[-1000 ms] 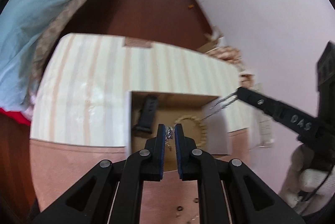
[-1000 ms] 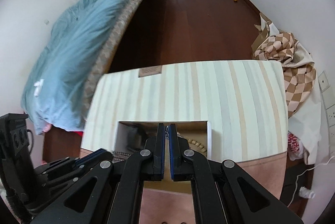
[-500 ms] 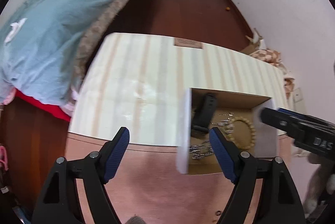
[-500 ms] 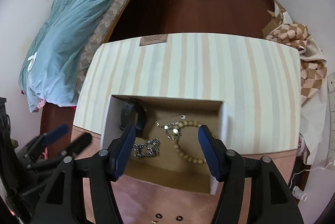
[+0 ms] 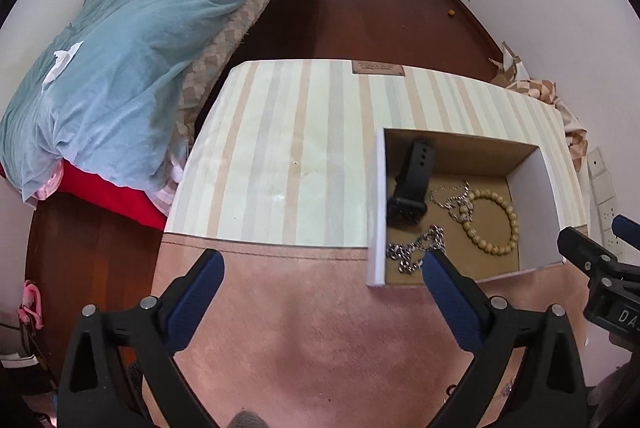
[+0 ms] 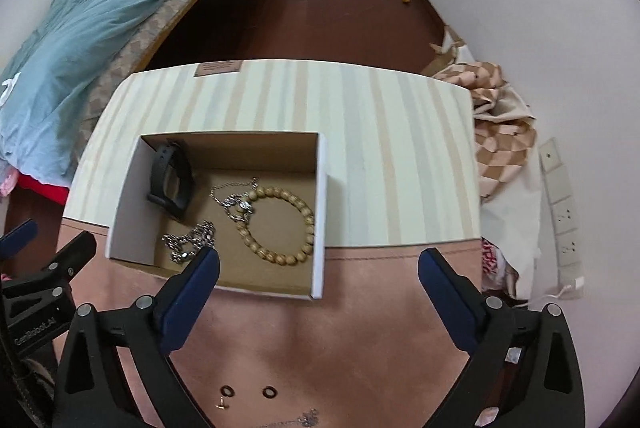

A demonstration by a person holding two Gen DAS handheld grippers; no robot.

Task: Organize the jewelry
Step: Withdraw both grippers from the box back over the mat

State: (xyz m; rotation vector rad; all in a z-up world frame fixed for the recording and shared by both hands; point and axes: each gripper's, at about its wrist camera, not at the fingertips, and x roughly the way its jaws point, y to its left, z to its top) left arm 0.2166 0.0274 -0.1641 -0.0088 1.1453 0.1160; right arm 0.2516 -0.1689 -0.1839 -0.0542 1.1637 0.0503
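An open cardboard box (image 5: 536, 188) stands on the table and holds a black watch strap (image 5: 412, 180), a wooden bead bracelet (image 5: 508, 224), a thin silver necklace (image 5: 452, 198) and a chunky silver chain (image 5: 416, 252). My left gripper (image 5: 322, 260) hovers over the pink cloth just left of the box. Its jaws are opening wide with nothing between them. My right gripper (image 6: 319, 258) hangs over the box's (image 6: 128, 196) near right corner. Its jaws are also opening, with nothing between them. Two small rings (image 6: 228, 391) and a fine chain (image 6: 304, 420) lie on the pink cloth below it.
The table has a striped cloth (image 5: 300, 148) at the back and a pink cloth (image 5: 320, 328) in front. A bed with a blue duvet (image 5: 120, 48) is to the left. A checked cloth (image 6: 500, 132) and wall sockets (image 6: 560, 212) are to the right.
Both grippers went from shut on the thin silver necklace to wide open. The necklace now lies in the box by the bead bracelet. Both views have tilted further down.
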